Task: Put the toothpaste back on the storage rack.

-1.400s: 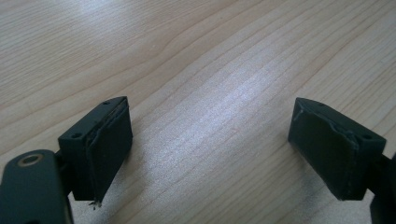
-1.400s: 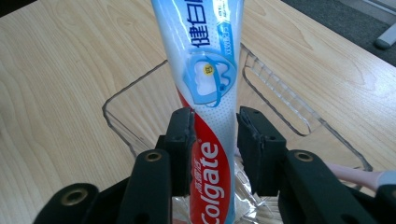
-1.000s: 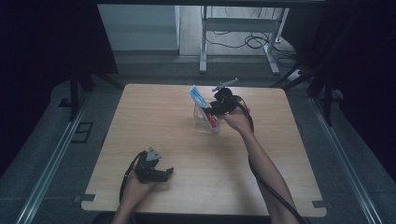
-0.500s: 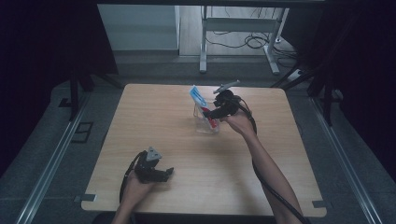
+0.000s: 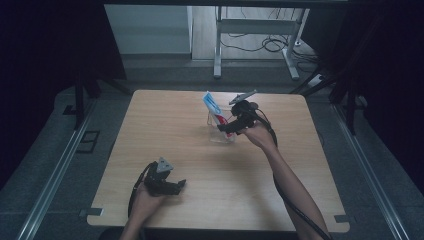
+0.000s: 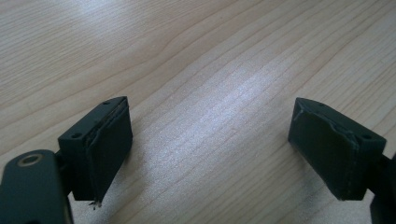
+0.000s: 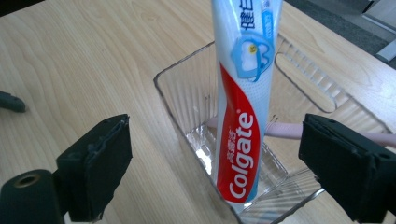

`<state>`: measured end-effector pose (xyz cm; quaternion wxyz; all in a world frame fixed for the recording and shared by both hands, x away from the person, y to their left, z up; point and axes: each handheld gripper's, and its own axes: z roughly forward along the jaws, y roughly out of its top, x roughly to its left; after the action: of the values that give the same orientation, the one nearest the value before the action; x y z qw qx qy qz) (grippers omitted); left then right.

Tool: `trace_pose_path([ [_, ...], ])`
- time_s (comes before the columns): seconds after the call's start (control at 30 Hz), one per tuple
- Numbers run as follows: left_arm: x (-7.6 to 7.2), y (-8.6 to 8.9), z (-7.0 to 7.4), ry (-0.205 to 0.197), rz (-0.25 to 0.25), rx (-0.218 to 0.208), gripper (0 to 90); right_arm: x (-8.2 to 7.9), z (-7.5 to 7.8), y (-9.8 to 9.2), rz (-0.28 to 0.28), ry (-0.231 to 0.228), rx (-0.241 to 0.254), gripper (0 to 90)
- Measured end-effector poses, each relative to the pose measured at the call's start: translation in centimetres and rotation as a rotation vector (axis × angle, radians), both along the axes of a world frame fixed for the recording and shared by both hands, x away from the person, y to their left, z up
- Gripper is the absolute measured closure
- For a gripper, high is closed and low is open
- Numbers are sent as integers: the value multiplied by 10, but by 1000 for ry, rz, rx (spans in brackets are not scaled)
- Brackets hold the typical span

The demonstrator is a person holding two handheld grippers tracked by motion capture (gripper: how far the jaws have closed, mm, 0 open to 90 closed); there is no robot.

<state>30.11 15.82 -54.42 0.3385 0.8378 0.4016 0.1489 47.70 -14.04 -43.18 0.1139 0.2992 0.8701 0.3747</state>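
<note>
Toothpaste tube (image 7: pixel 242 116): stands nearly upright in the clear container (image 7: pixel 187 93), its lower end on the container's floor, its top leaning slightly toward the far side; white, red and blue print faces the right gripper view; in the high view the tube (image 5: pixel 212 106) rises above the container's rim at the far middle of the worktop (image 5: pixel 165 125).
Clear container: a transparent ribbed box on the worktop; a pale pink stick-like thing (image 7: pixel 285 130) lies across its bottom behind the tube; what it is I cannot tell.
Right gripper (image 5: pixel 231 127): held at the container's right side; its fingers have just been opening and stand spread, one on either side of the tube, pads clear of it.
Left gripper (image 5: pixel 172 186): rests low at the worktop's near left, well apart from the container; fingers (image 6: pixel 105 149) spread wide over bare wood, nothing between them.
</note>
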Motion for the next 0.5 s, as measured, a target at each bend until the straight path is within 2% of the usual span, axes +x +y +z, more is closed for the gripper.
trace_pose_path([
  [0.5,0,0,0,0,0,-1,136,-14,0,-5,5,-13,3,65],
])
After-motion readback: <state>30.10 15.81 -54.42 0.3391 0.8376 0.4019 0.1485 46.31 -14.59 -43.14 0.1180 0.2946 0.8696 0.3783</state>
